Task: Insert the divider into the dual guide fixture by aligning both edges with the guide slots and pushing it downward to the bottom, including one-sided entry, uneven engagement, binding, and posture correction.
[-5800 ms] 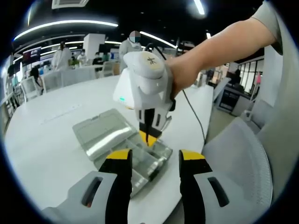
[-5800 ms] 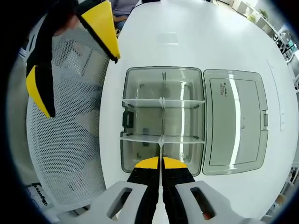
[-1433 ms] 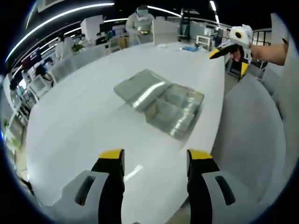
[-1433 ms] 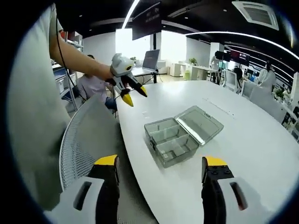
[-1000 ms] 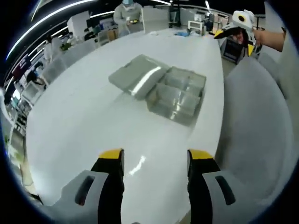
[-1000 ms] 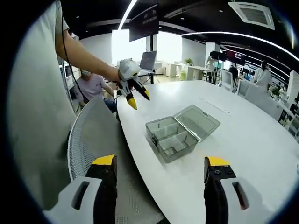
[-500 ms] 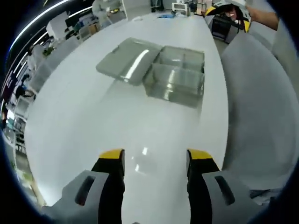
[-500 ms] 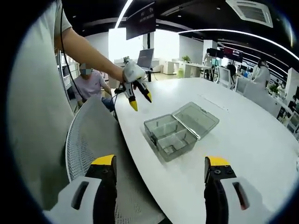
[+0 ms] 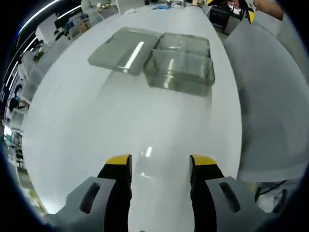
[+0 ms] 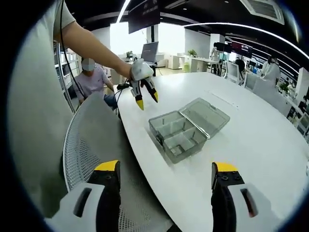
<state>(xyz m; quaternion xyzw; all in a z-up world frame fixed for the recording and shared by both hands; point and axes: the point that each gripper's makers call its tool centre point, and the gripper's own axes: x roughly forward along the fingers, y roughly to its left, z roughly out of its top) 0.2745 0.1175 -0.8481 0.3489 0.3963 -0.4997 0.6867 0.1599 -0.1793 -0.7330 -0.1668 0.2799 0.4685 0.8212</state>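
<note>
The white table (image 10: pixel 270 145) takes most of both views, with a mesh chair (image 10: pixel 91 145) against its edge at about 9 o'clock in the right gripper view. On the table stands the clear dual guide fixture (image 10: pixel 177 136), a compartment box with its lid (image 10: pixel 205 115) swung flat open, touching it toward 1 o'clock. In the left gripper view the fixture (image 9: pixel 182 67) sits near 12 o'clock with the lid (image 9: pixel 124 50) at its 10 o'clock side.

The left gripper (image 10: pixel 146 98) hangs over the table edge at 11 o'clock from the box, well apart from it, fingers spread and empty. The right gripper (image 10: pixel 166 169) is well back from the box, fingers wide with nothing between them. The left gripper (image 9: pixel 159 162), in its own view, is equally wide and empty.

The dividers (image 10: pixel 170 131) stand as thin clear walls inside the box, apparently level with the rim. The insertion looks finished; whether each is fully bottomed is too small to tell.
</note>
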